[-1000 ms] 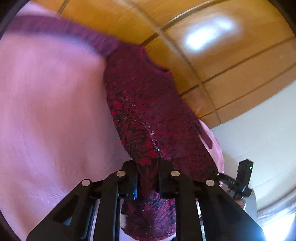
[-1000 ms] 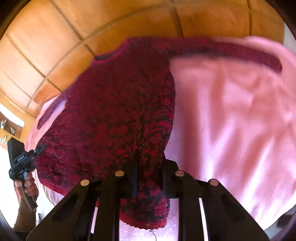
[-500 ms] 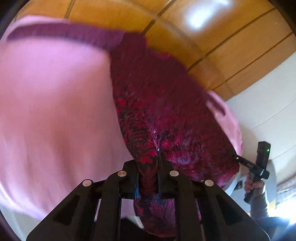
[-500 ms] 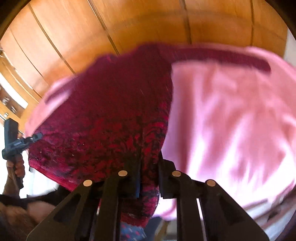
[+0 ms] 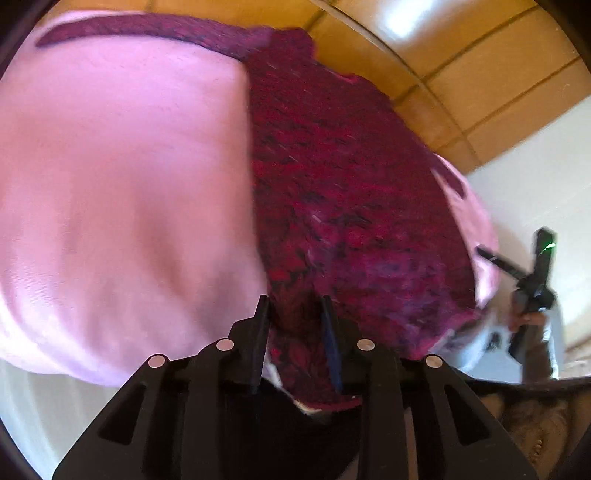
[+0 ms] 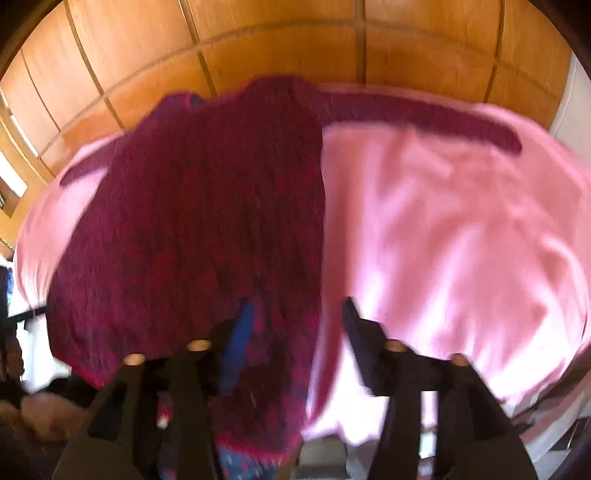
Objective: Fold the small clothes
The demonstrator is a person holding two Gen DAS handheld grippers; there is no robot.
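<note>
A dark red knitted sweater (image 5: 351, 184) (image 6: 203, 221) lies spread on a pink cloth (image 5: 122, 184) (image 6: 443, 240), one sleeve (image 5: 147, 27) (image 6: 424, 114) stretched out along the far edge. My left gripper (image 5: 294, 306) stands at the sweater's near hem. Its jaws are opening, with a fold of the hem loose between them. My right gripper (image 6: 297, 312) is over the hem's other corner, jaws opening wide, with the sweater's edge lying between the fingers and not pinched. In the left wrist view a hand holds the right gripper (image 5: 532, 280) beyond the cloth's right edge.
Wooden wall panels (image 5: 461, 55) (image 6: 277, 44) rise behind the pink cloth. A white wall (image 5: 535, 192) lies to the right in the left wrist view. The pink cloth's near edge falls away just below both grippers. Both views are blurred by motion.
Both grippers were shut on the sweater's hem and have now parted their jaws. The sweater, which hung bunched from them, now lies flatter on the pink cloth. Both views have shifted.
</note>
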